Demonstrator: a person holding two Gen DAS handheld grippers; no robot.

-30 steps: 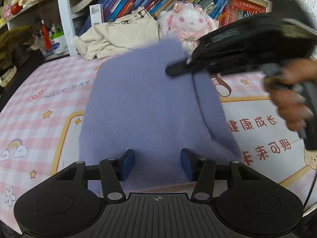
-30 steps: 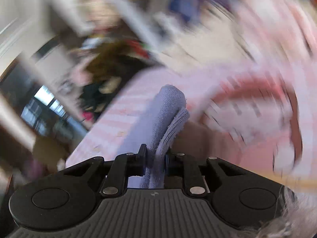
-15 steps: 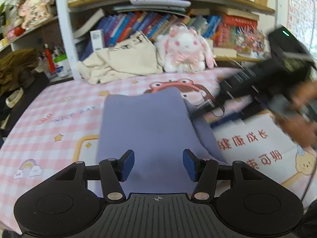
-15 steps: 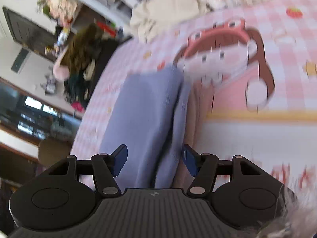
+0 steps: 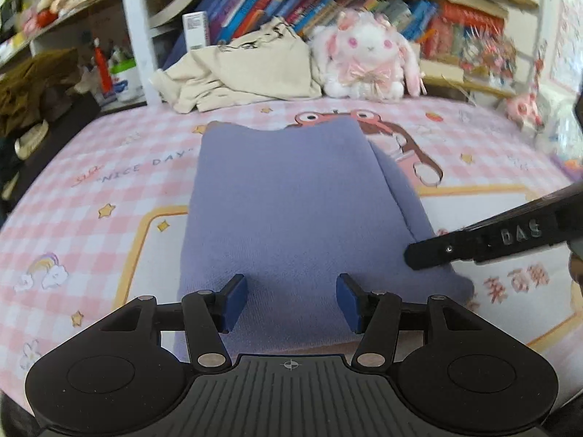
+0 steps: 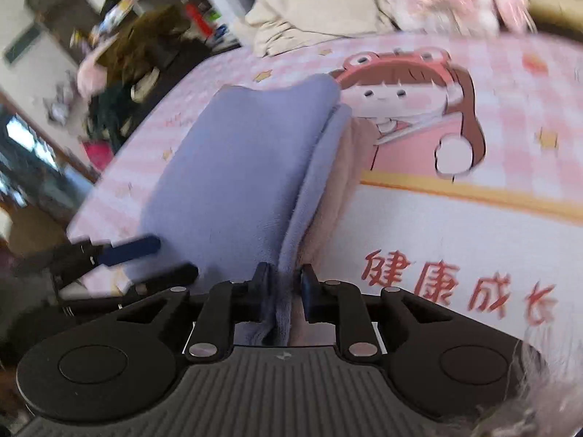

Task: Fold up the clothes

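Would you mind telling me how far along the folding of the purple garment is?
Done: the purple garment lies doubled into a neat rectangle on the pink checked sheet. In hand: the right gripper has just closed on its right edge; the left gripper hovers open above it. Left: probably another fold, and the crumpled cream garment behind.

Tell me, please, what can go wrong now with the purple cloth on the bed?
1. The right tongs pinch only the thin side edge of the purple cloth, so it may slip out when pulled.
2. The left tongs stand open above the near edge, holding nothing; pulling from one side could undo the fold.
3. The beige garment lies close behind and could get caught.
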